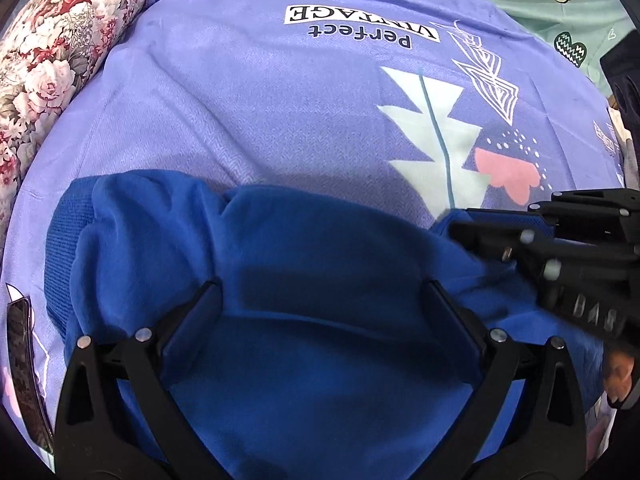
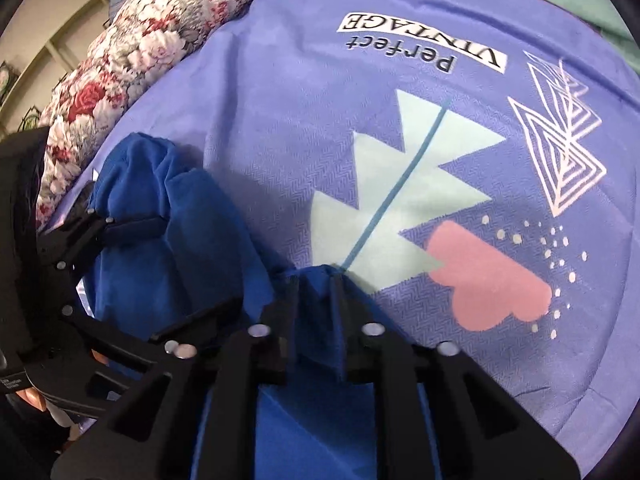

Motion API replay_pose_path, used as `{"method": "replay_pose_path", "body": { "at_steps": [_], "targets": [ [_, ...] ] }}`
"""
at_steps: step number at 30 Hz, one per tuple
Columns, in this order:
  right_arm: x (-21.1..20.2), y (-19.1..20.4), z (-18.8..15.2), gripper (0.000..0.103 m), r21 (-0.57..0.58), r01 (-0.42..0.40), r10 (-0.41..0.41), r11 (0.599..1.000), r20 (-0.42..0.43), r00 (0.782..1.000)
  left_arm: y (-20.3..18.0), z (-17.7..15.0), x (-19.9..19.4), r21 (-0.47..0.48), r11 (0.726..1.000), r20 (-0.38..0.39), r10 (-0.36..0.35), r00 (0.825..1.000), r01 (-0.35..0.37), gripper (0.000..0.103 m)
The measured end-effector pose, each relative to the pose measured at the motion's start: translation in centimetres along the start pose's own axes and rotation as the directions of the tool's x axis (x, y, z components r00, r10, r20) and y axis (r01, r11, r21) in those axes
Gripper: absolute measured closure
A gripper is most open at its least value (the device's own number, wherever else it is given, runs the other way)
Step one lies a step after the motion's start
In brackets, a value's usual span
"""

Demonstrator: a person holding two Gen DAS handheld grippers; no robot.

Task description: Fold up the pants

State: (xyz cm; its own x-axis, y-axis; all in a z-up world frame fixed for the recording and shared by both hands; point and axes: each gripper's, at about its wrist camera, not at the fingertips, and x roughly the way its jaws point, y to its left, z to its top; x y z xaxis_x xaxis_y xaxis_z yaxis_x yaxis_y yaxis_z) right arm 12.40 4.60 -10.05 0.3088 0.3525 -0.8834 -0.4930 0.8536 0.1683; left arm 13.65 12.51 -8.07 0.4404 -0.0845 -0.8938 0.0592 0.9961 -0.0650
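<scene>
Soft, limp blue pants [image 1: 320, 260] sag on the bedspread [image 1: 280, 112]; right tongs [image 2: 316, 292] pinch a corner, left tongs [image 1: 320, 300] spread wide.

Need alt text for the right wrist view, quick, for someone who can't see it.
The right gripper is shut on a pinched edge of the blue pants, which lie bunched on a purple printed bedsheet. The left gripper stands open over the pants at left, with a floral quilt beyond.
</scene>
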Motion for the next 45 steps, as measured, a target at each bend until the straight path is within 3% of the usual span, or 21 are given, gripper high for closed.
{"method": "replay_pose_path", "body": {
  "at_steps": [3,5,11,12,14,16,18,19,22,26,30,32,33,34,35,36,37,38,41,43,45],
  "targets": [
    [-2.2,-0.3,0.2,0.098,0.019,0.063,-0.065,0.998,0.120,0.991,0.4,-0.4,-0.6,-0.007,1.000,-0.005,-0.015,1.000,0.015,0.002],
    [-3.5,-0.7,0.4,0.099,0.043,0.057,-0.064,0.997,0.176,0.982,0.4,-0.7,-1.0,0.001,1.000,-0.001,-0.013,1.000,0.013,0.002],
    [0.1,-1.0,0.4,0.098,0.009,0.161,-0.161,0.987,0.144,0.976,0.5,-1.4,-1.1,-0.001,1.000,-0.005,0.002,1.000,-0.002,0.002],
    [0.2,-1.1,0.1,0.096,-0.005,0.172,-0.169,0.985,0.176,0.970,0.5,-1.4,-1.1,-0.002,1.000,-0.006,0.003,1.000,-0.003,0.002],
    [-0.1,-1.6,0.1,0.084,0.009,0.163,-0.162,0.987,0.194,0.967,0.4,-1.4,-1.6,0.004,1.000,-0.004,0.005,1.000,-0.005,0.002],
    [-1.4,-2.8,-0.1,0.063,0.056,0.185,-0.193,0.981,0.215,0.957,0.6,-1.3,-2.4,-0.001,1.000,-0.002,-0.017,1.000,0.017,0.002],
    [-3.5,-4.1,-0.4,0.062,0.123,0.294,-0.316,0.948,0.252,0.914,1.3,-1.1,-3.1,-0.017,0.999,0.009,-0.043,0.999,0.043,0.002],
    [-4.2,-4.7,-0.6,0.062,0.148,0.270,-0.300,0.952,0.255,0.919,1.8,-1.0,-3.5,-0.027,0.998,0.021,-0.049,0.999,0.050,0.002],
    [-5.3,-5.1,-1.3,0.062,0.191,0.074,-0.124,0.979,0.263,0.957,2.9,-0.7,-4.2,-0.059,0.996,0.049,-0.061,0.997,0.064,0.002],
    [-4.6,-2.9,-0.5,0.062,0.131,-0.061,0.021,0.990,0.287,0.958,3.9,-0.6,-4.6,-0.110,0.990,0.057,-0.086,0.995,0.091,0.002],
    [-1.1,-1.8,0.8,0.063,0.152,-0.181,0.153,0.972,0.177,0.972,3.8,-0.9,-4.6,-0.081,0.994,0.051,-0.064,0.997,0.068,0.002],
    [0.4,-2.4,1.3,0.082,0.153,-0.120,0.096,0.981,0.152,0.984,4.1,-0.9,-4.2,-0.083,0.994,0.045,-0.065,0.997,0.069,0.002],
    [0.4,-2.9,1.7,0.103,0.146,-0.100,0.076,0.984,0.164,0.984,4.3,-0.8,-4.0,-0.089,0.993,0.046,-0.070,0.996,0.074,0.002],
    [0.4,-3.8,1.9,0.103,0.167,-0.080,0.052,0.983,0.168,0.985,4.2,-0.7,-3.7,-0.094,0.993,0.045,-0.071,0.996,0.075,0.002],
    [0.0,-5.1,1.8,0.103,0.228,-0.122,0.081,0.966,0.183,0.980,4.0,-0.6,-3.7,-0.091,0.994,0.040,-0.059,0.997,0.063,0.002],
    [-0.9,-5.7,1.7,0.092,0.279,-0.086,0.032,0.956,0.191,0.981,3.6,-0.5,-3.8,-0.084,0.995,0.035,-0.048,0.998,0.051,0.002],
    [-2.2,-5.6,1.4,0.092,0.292,0.011,-0.072,0.956,0.200,0.977,3.3,-0.5,-4.3,-0.071,0.996,0.042,-0.053,0.998,0.056,0.002],
    [-3.3,-5.4,1.1,0.090,0.269,0.032,-0.095,0.963,0.223,0.970,3.1,-0.5,-4.8,-0.061,0.996,0.054,-0.059,0.997,0.062,0.002],
    [-7.6,-4.9,-2.3,0.045,0.230,0.102,-0.160,0.968,0.250,0.955,2.8,-0.5,-6.8,-0.024,0.999,0.115,-0.022,0.993,0.025,0.002],
    [-9.9,-5.6,-5.4,0.042,0.229,0.115,-0.177,0.967,0.272,0.946,3.1,-0.5,-7.4,-0.020,0.999,0.144,0.037,0.989,-0.035,0.002],
    [-12.0,-7.5,-9.7,0.042,0.273,0.126,-0.191,0.954,0.229,0.955,4.0,-0.4,-6.7,-0.047,0.997,0.118,0.072,0.990,-0.067,0.002]
  ]
}}
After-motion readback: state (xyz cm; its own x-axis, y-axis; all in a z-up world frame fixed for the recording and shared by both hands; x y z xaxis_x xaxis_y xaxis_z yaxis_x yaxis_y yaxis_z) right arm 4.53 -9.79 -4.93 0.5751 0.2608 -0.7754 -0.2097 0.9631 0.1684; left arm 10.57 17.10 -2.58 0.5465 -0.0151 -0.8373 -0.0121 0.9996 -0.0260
